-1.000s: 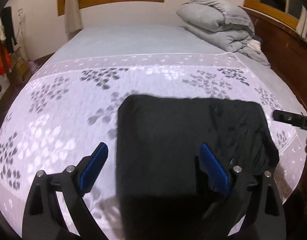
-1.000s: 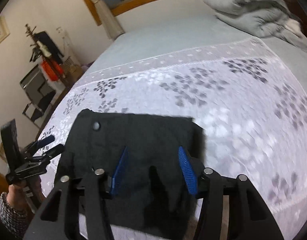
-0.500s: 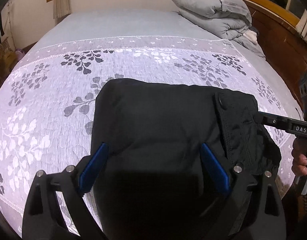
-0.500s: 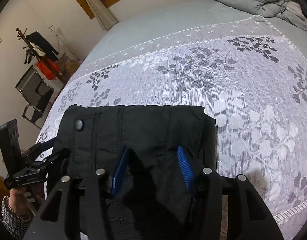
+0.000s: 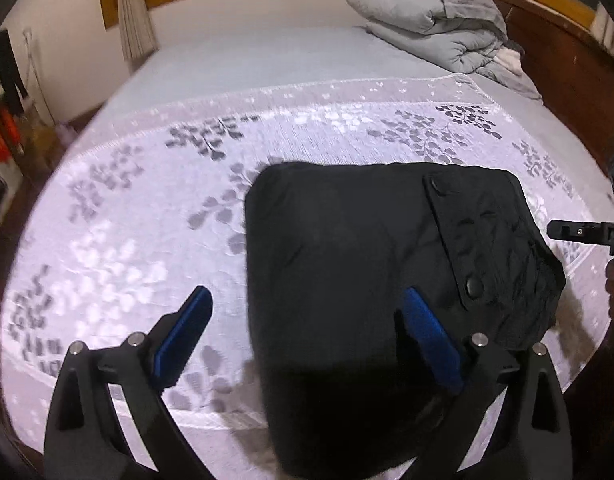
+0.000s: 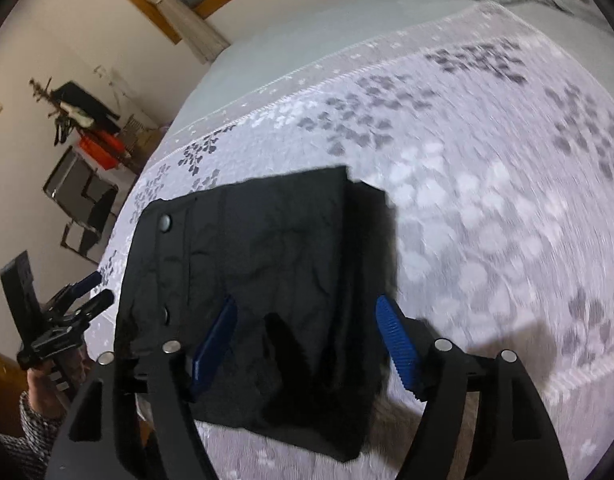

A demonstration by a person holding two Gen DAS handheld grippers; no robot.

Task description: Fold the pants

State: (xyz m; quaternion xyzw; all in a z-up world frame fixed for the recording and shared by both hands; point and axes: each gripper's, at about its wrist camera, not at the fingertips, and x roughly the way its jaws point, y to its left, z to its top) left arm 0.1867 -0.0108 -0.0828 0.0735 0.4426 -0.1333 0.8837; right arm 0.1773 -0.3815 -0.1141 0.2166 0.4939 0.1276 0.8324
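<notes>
Folded pants [image 5: 347, 264] under both grippers' wide-open, empty jaws; right jaws just opened.

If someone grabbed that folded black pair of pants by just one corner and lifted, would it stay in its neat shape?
Probably not. The black pants are soft cloth with wrinkles near the snap buttons, so the layers would likely droop and unfold. Stacked thick, they look light but bulky. On the patterned bedspread a push would probably bunch them rather than slide them.
</notes>
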